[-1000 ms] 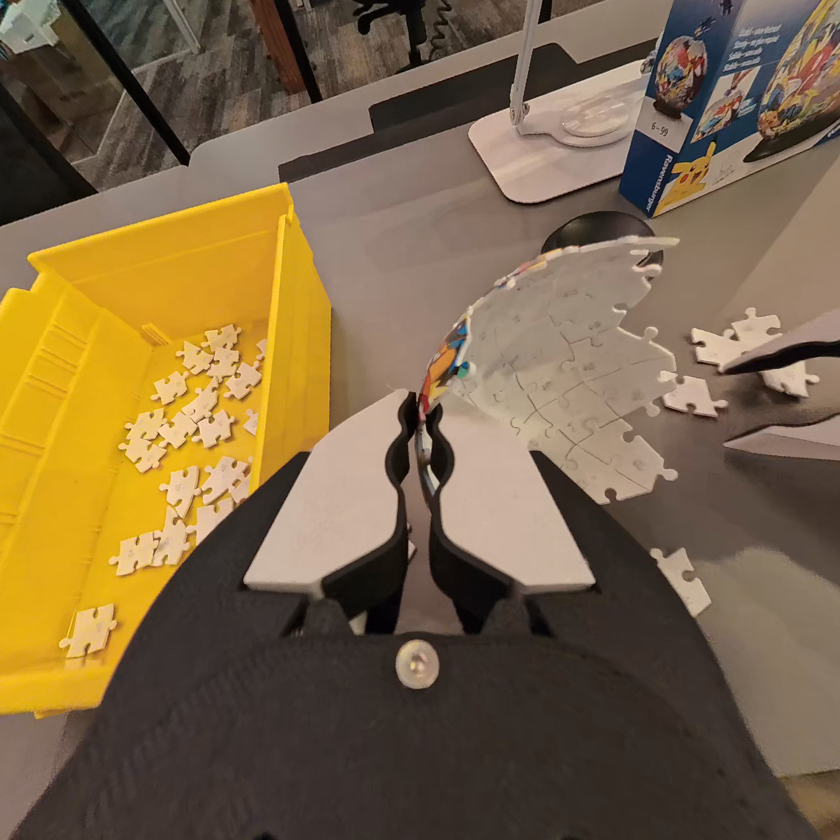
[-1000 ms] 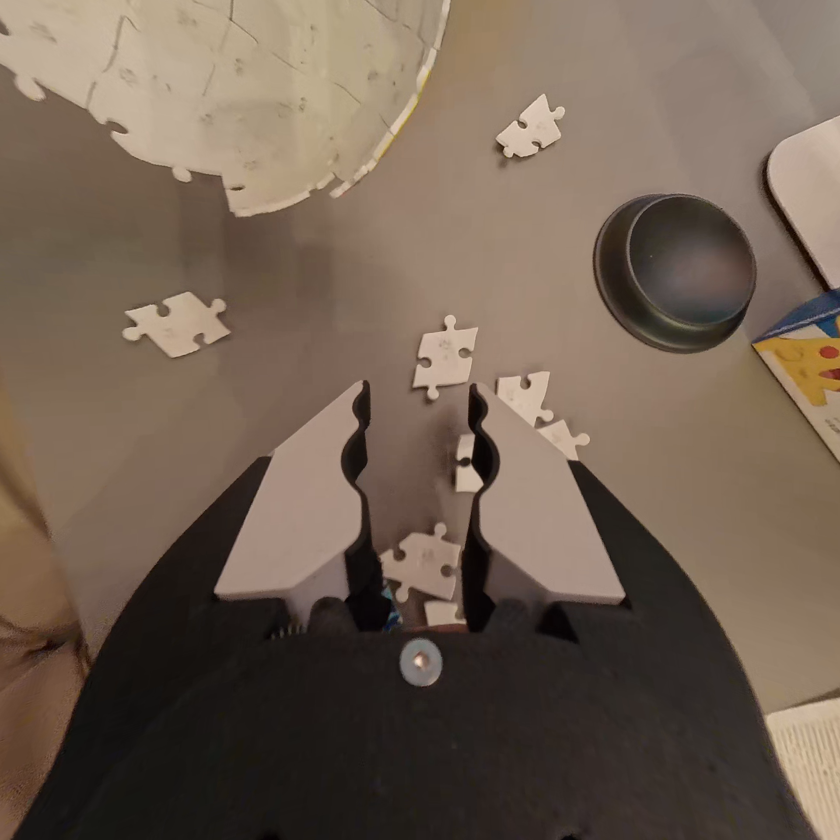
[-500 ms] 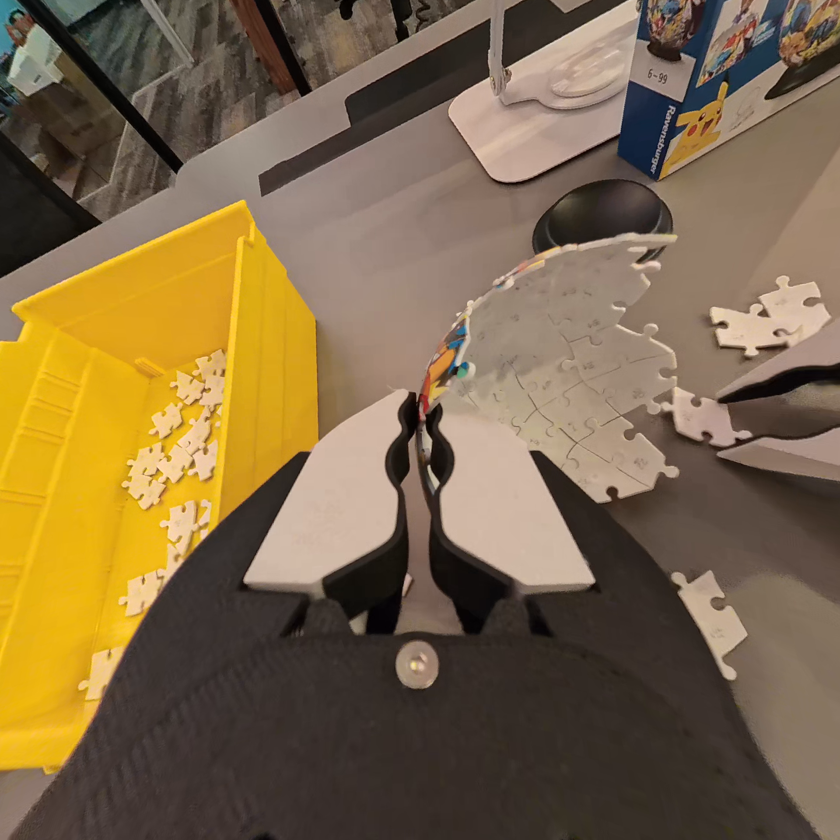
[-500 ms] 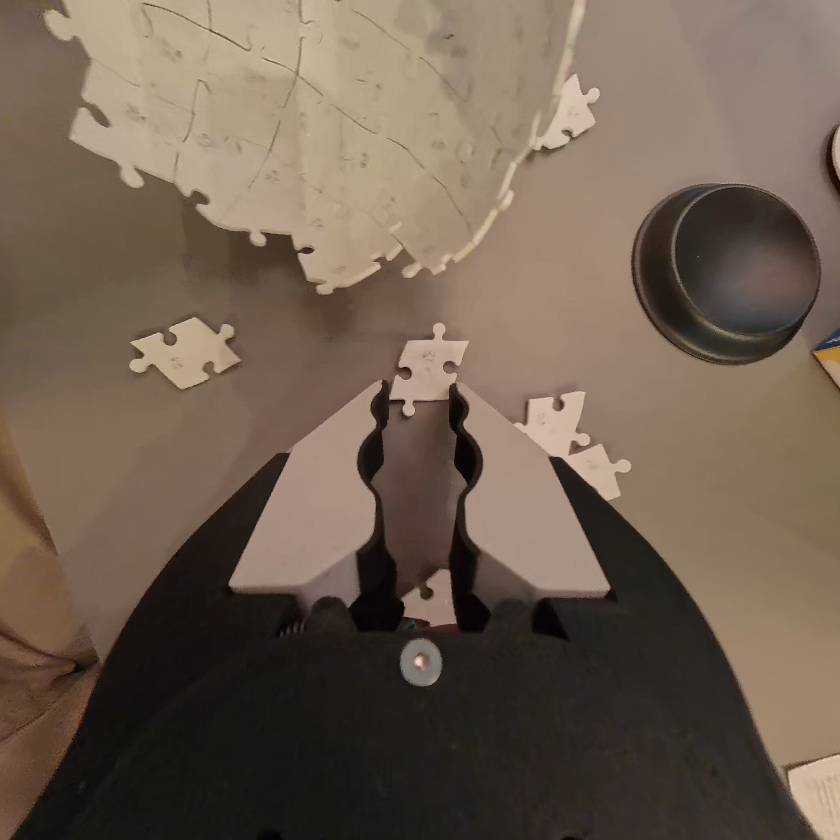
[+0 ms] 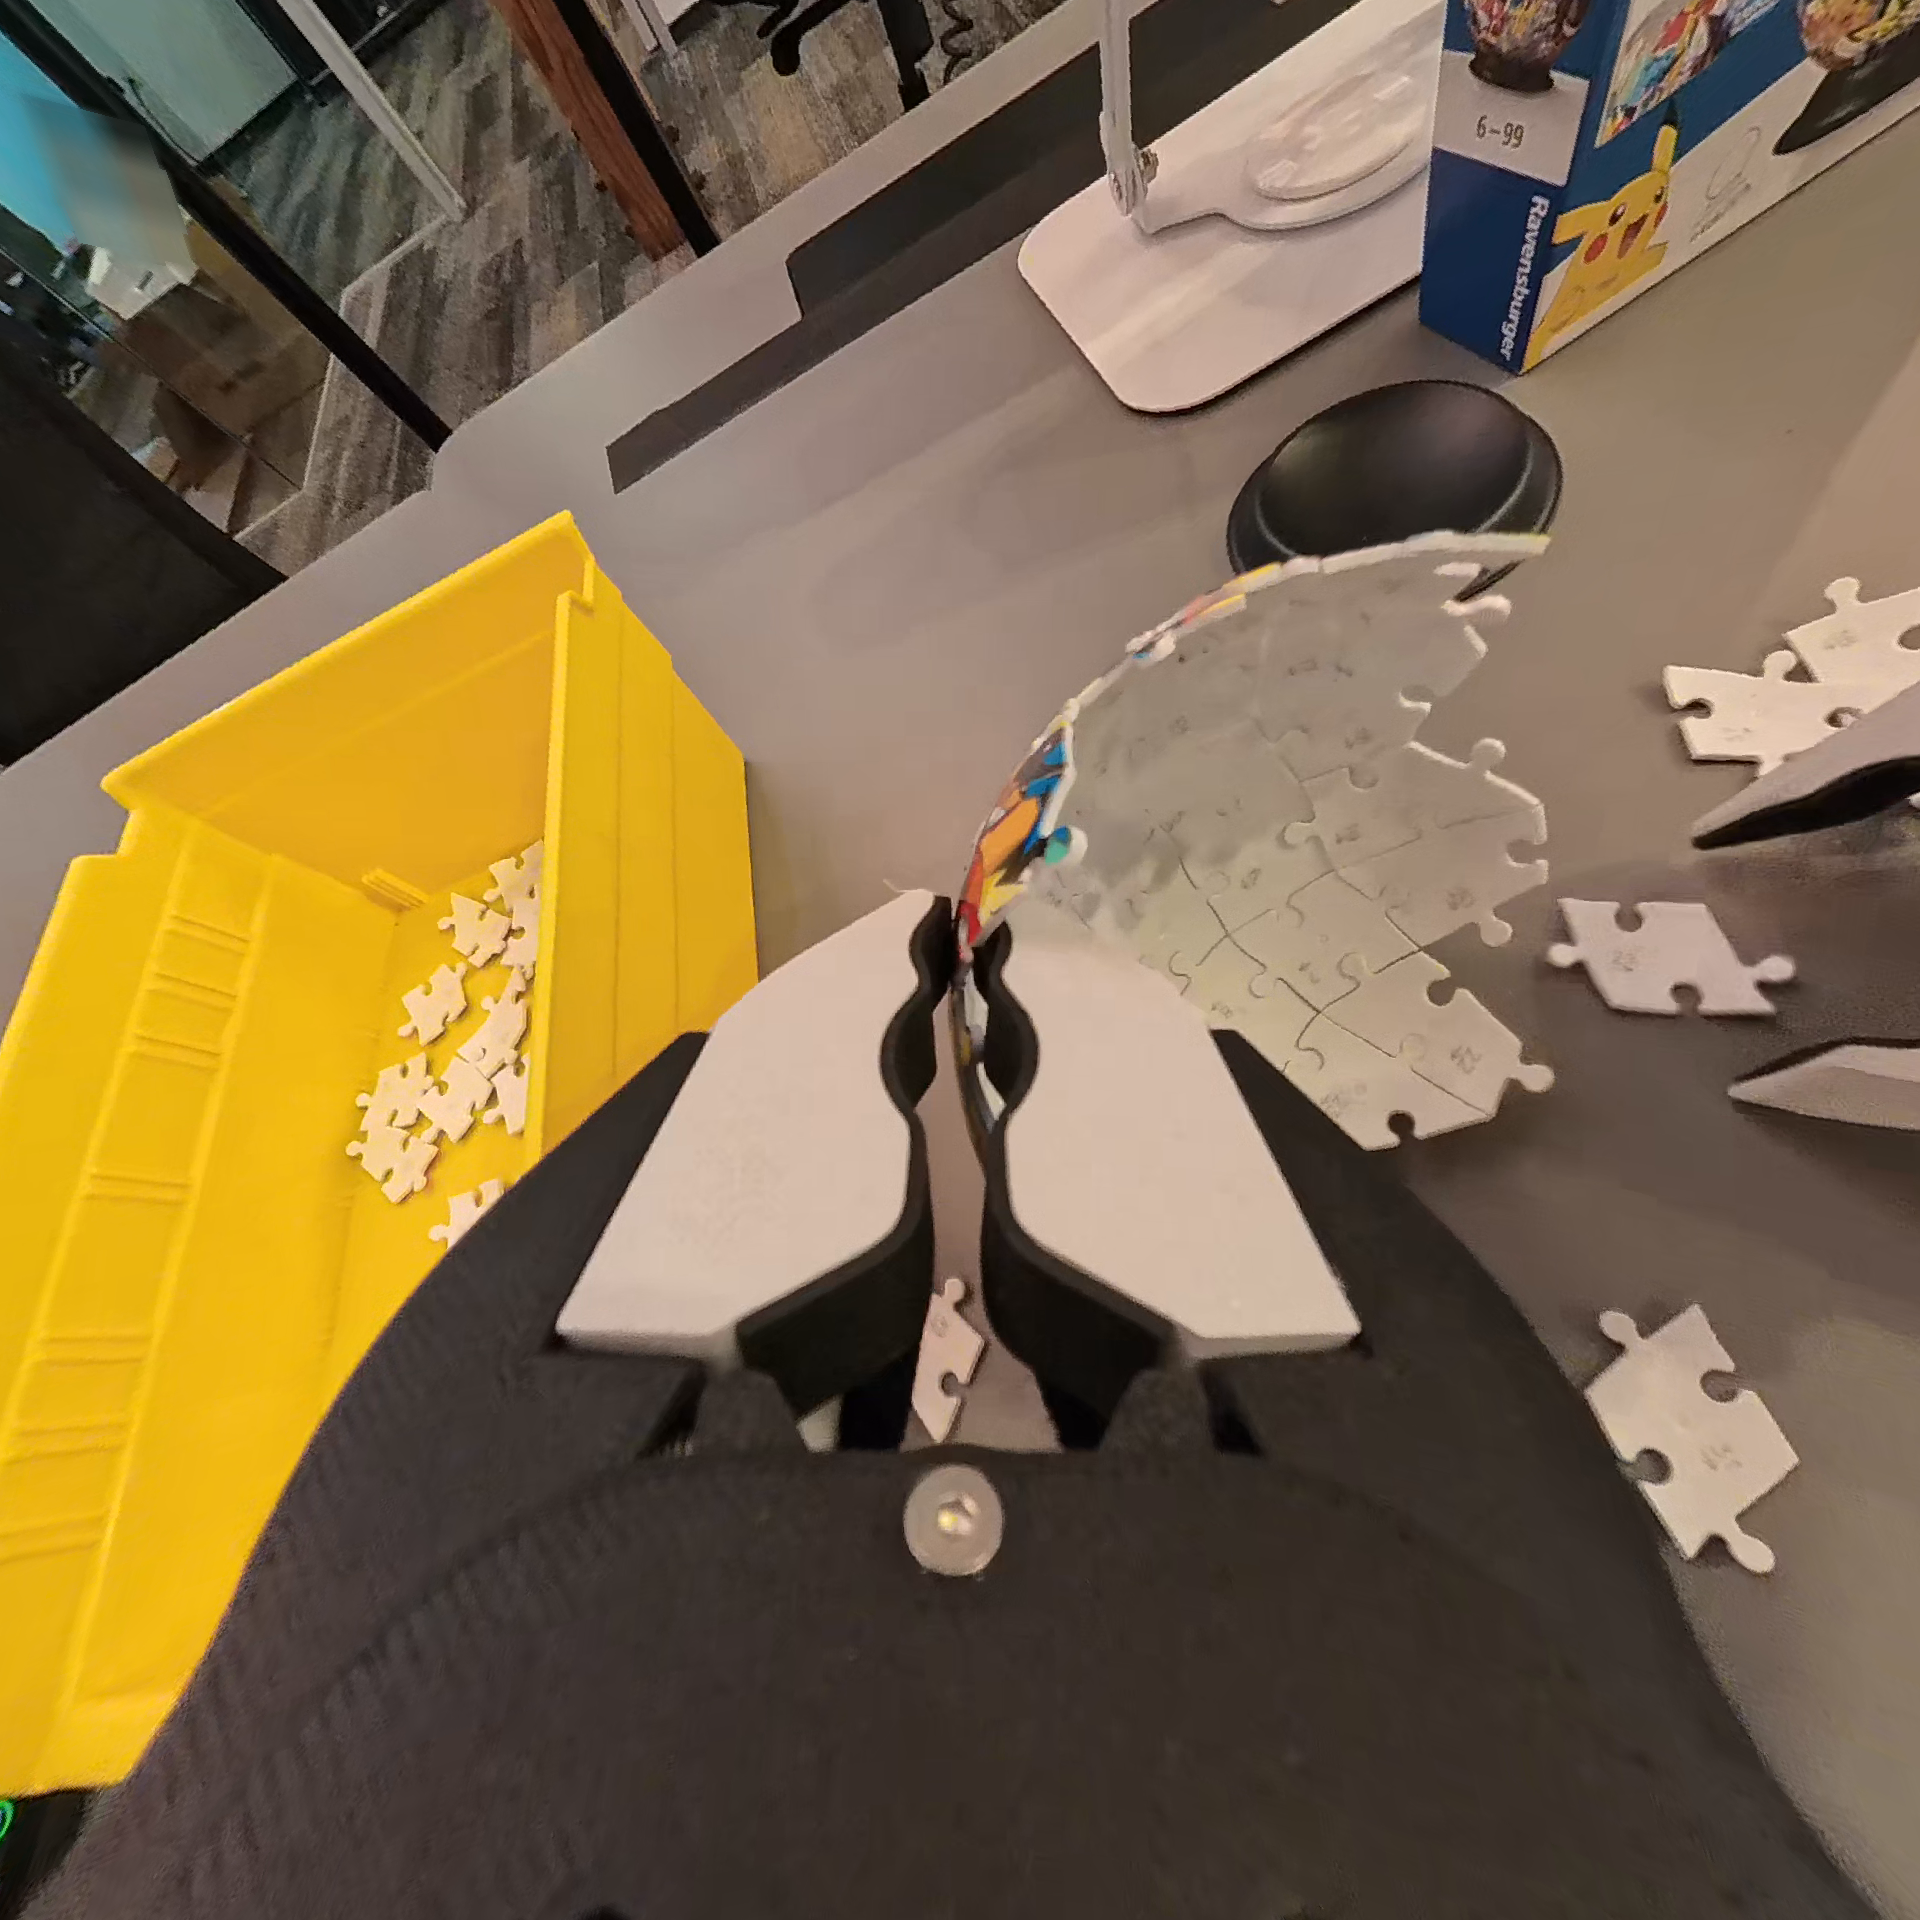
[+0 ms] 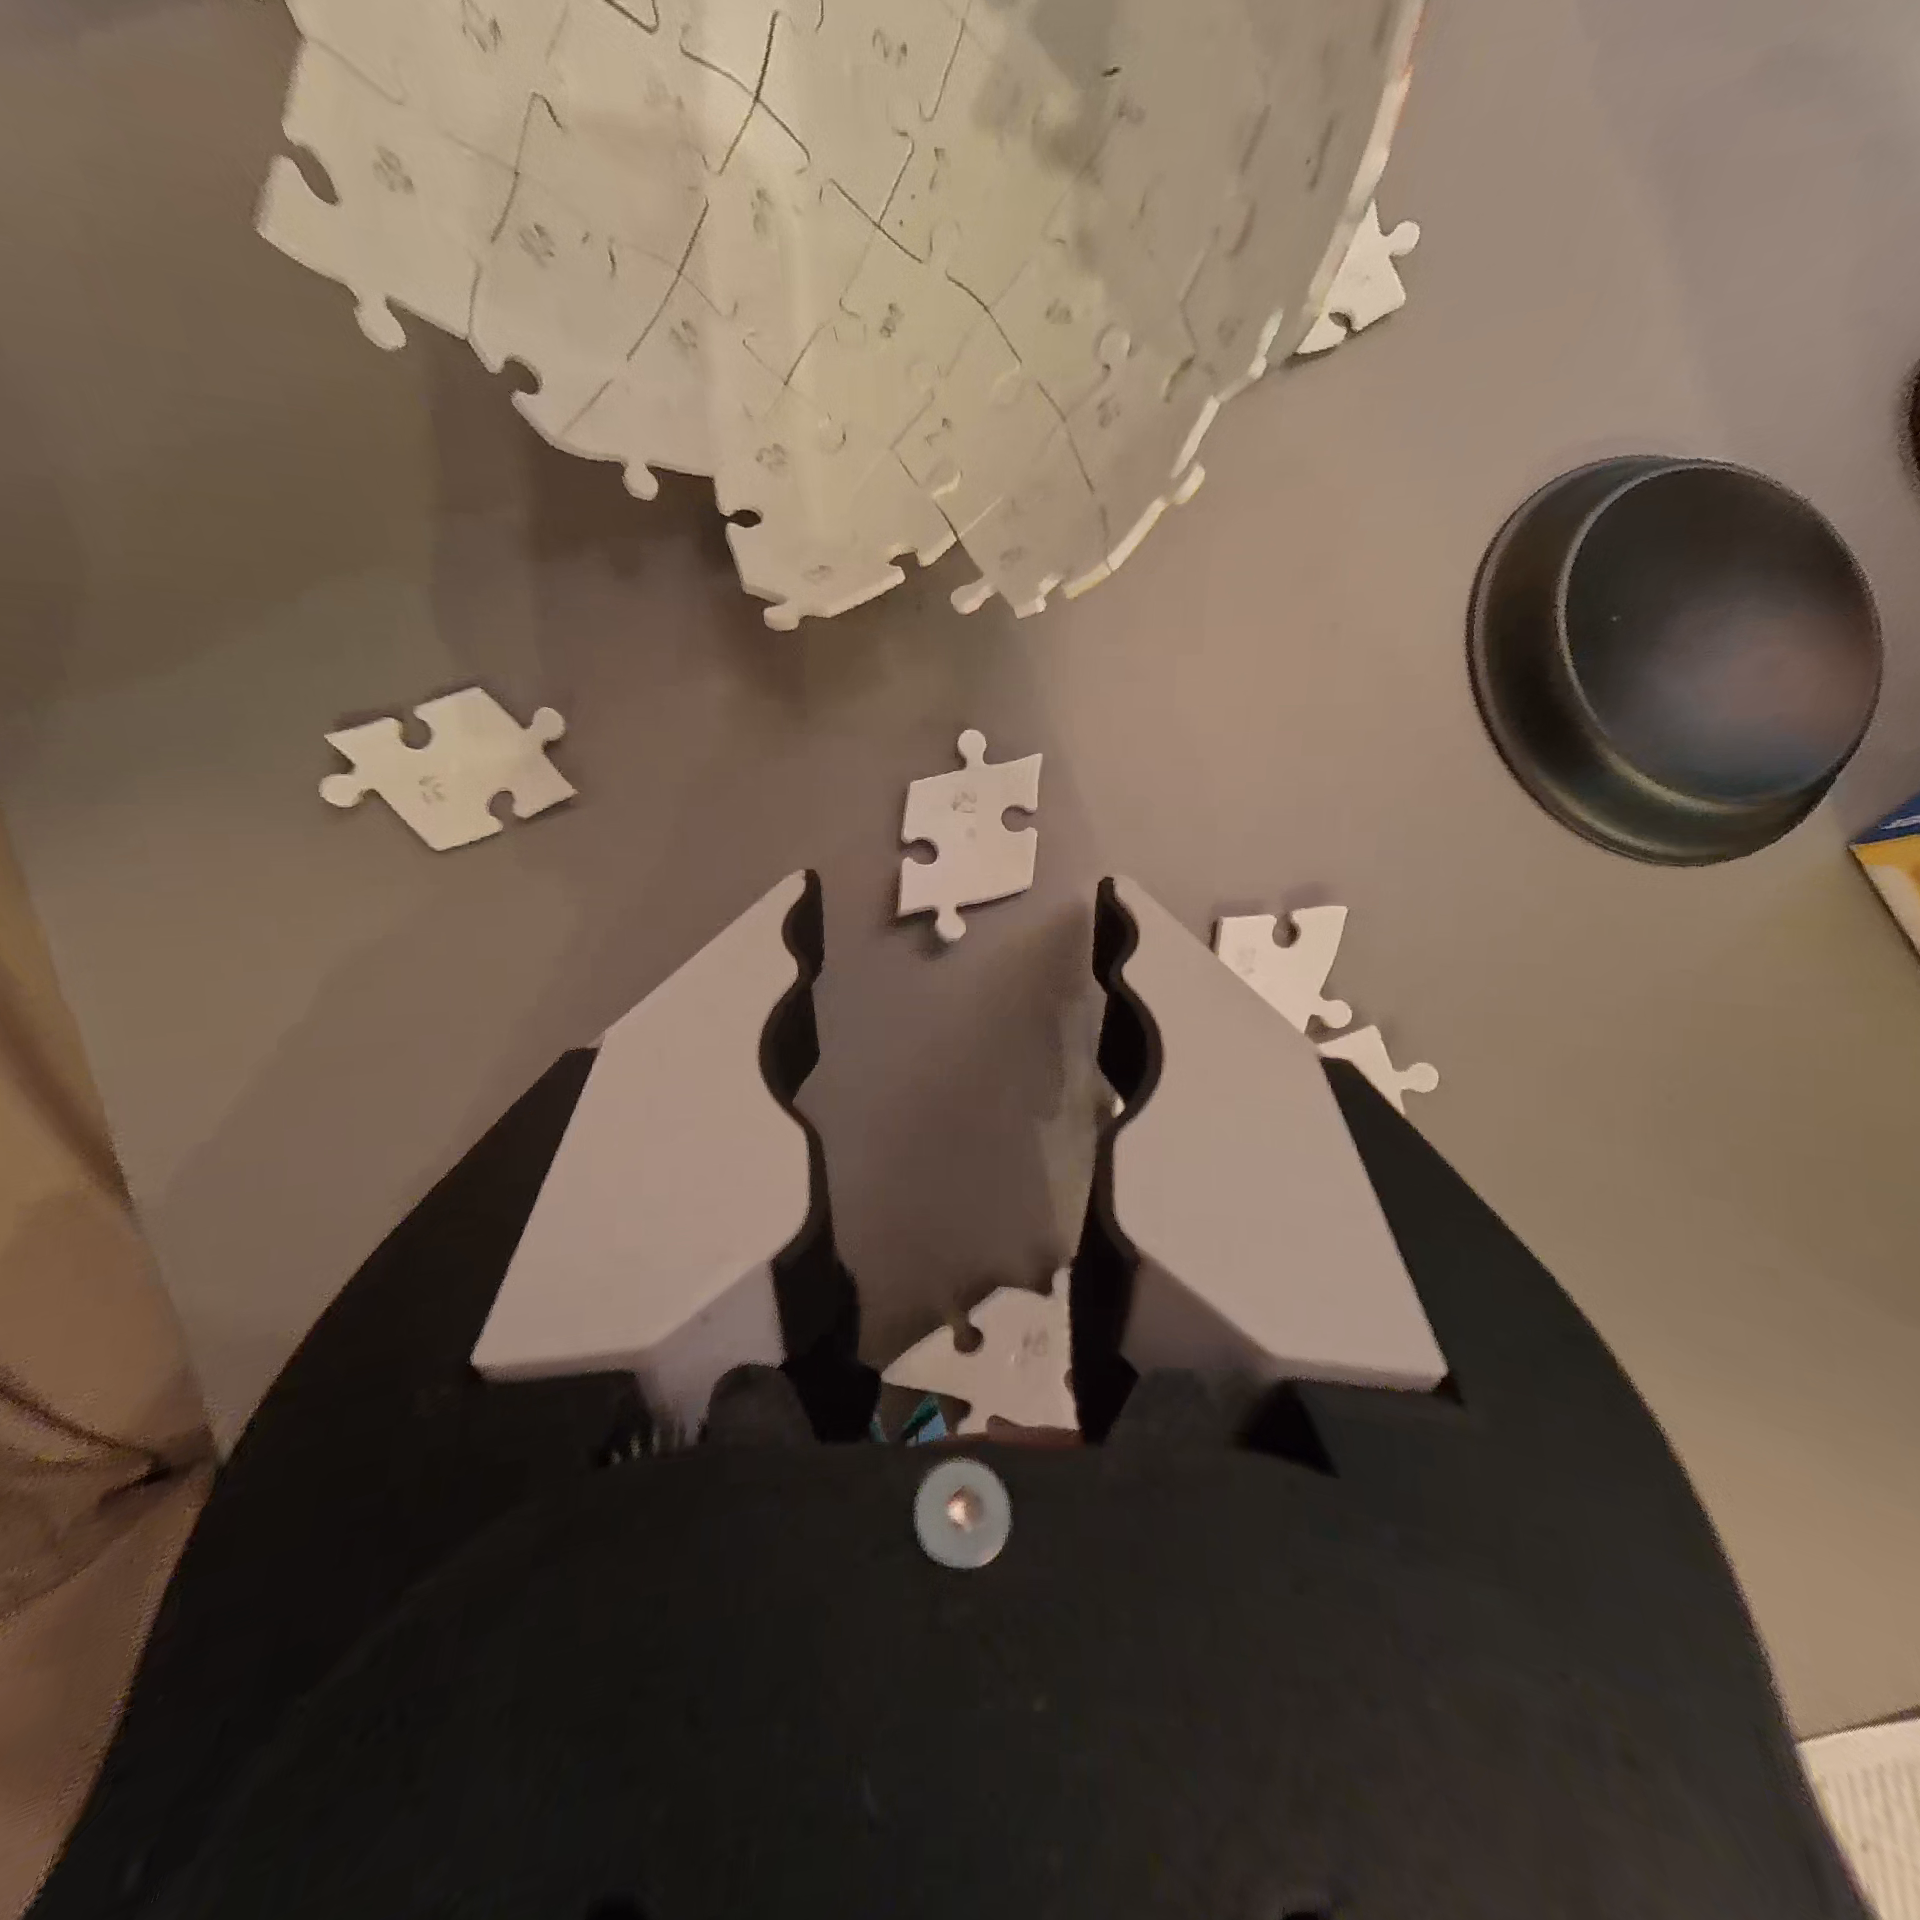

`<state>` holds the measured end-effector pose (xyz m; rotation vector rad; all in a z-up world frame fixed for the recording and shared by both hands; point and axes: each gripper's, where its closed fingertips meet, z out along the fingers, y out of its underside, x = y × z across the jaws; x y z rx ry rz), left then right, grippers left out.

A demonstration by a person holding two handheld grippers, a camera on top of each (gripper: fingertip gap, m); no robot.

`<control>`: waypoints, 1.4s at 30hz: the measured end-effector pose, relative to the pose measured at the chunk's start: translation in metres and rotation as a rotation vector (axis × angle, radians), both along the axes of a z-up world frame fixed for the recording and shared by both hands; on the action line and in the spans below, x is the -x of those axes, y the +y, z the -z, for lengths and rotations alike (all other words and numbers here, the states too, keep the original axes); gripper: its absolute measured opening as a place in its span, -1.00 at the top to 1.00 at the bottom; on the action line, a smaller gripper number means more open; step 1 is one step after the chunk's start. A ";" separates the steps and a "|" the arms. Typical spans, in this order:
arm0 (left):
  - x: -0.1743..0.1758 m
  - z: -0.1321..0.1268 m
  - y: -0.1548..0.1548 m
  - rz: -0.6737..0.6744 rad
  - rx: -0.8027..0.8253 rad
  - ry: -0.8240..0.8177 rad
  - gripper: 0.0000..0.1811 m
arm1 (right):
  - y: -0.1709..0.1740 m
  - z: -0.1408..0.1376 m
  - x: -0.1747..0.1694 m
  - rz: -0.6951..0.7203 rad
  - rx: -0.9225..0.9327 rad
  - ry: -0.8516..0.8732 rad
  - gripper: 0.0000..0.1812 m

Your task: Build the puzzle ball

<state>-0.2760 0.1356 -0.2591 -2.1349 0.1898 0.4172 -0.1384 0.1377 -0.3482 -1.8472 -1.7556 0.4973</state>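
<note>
Left gripper (image 5: 966, 935): fingers pinched tight on the rim of the curved shell (image 5: 1299, 831), which rises beyond and right of the tips.

Shell: thin, light, likely to flex or pop apart at the seams; best held by the rim.

Right gripper (image 6: 958, 902): fingers spread wide, empty; loose piece (image 6: 968, 831) flat on the table just ahead of the tips. It looks light and stiff; take it by its edges.

Yellow bin (image 5: 312, 831), left of the left fingers: holds scattered white pieces (image 5: 457, 1070).

Black stand (image 6: 1673, 665), right of the right fingers: empty.
</note>
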 end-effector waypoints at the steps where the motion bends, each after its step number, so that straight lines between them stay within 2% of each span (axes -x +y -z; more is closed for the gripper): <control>1: 0.000 0.000 0.000 -0.001 0.000 -0.001 0.97 | 0.000 0.000 0.002 -0.002 0.011 0.009 0.46; 3: 0.001 0.001 0.000 0.001 0.002 -0.002 0.97 | 0.000 0.002 0.003 -0.004 0.044 0.017 0.52; 6: 0.001 0.002 0.001 0.004 0.005 0.000 0.97 | 0.000 0.002 0.005 -0.017 0.047 0.036 0.73; 15: 0.000 0.004 0.003 0.006 0.017 0.013 0.96 | -0.003 0.000 0.003 -0.031 0.052 0.046 0.73; 21: -0.004 0.003 0.005 0.012 0.020 0.023 0.96 | -0.012 -0.022 0.008 -0.006 0.082 0.123 0.73; 25: -0.007 0.004 0.006 0.025 0.023 0.032 0.97 | -0.015 -0.029 0.012 -0.063 -0.006 0.111 0.73; 42: -0.024 0.003 0.011 0.090 0.067 0.145 0.96 | -0.012 -0.013 0.015 -0.229 -0.251 -0.067 0.73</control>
